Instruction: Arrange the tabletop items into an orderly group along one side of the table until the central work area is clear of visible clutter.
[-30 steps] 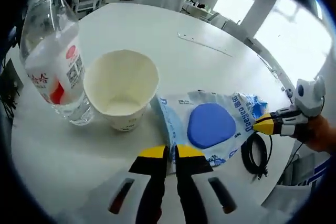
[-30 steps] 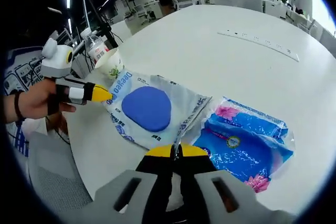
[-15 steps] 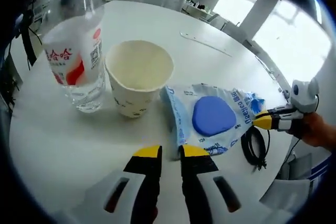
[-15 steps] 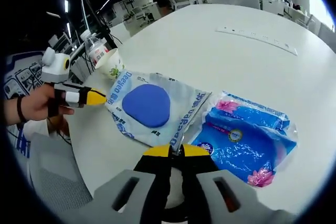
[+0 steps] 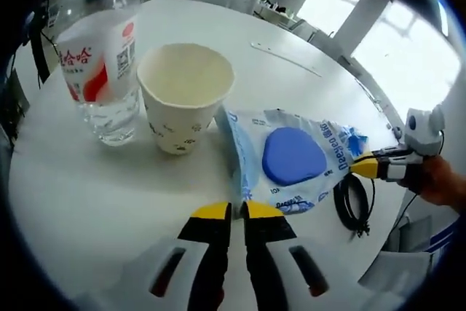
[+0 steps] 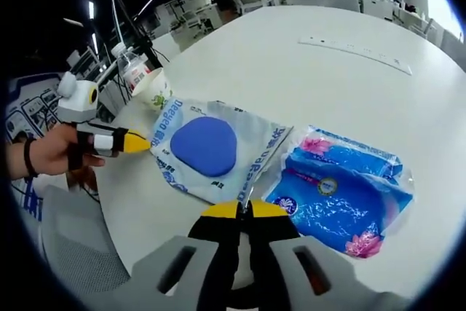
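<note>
Both claws pinch opposite edges of the clear pouch with the blue disc on the white surface.

In the left gripper view the left claw (image 5: 232, 213) has its yellow-tipped jaws nearly together on the near edge of the pouch (image 5: 295, 162), which lies flat just beside a paper cup (image 5: 183, 96); a water bottle (image 5: 98, 71) stands touching the cup's far side, and a coiled black cable (image 5: 352, 205) lies past the pouch. In the right gripper view the right claw (image 6: 238, 210) is closed on the pouch's corner, with a blue tissue pack (image 6: 341, 191) lying right beside it on the surface (image 6: 306, 78).
</note>
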### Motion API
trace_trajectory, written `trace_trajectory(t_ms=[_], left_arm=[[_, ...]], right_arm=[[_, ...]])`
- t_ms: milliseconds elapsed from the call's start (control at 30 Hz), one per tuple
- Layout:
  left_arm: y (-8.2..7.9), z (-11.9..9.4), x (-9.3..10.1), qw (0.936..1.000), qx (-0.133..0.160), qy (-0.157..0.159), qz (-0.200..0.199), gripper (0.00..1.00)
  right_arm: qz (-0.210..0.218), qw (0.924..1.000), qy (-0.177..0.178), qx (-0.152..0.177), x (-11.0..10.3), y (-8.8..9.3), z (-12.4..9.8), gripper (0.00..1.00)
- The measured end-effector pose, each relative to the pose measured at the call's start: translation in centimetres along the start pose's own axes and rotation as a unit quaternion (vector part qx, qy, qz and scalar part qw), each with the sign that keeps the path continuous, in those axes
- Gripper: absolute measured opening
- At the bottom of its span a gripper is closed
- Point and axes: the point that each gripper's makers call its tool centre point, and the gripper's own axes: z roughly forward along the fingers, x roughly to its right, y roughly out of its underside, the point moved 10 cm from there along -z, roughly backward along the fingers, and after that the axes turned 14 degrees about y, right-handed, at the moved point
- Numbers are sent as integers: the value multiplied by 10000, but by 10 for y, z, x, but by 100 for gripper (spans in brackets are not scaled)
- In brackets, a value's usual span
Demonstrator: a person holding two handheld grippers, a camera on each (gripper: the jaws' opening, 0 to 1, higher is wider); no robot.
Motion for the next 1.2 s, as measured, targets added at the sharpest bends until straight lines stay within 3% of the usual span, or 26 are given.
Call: trace_trajectory(t_ms=[633, 1200], left_arm=[[-24, 8, -10, 9985, 367, -227, -325, 1], [-27, 6, -12, 9987, 362, -204, -311, 5]], right_arm=[[152, 9999, 41, 58, -1, -13, 12, 0], [5, 10000, 75, 32, 1, -15, 9, 3]])
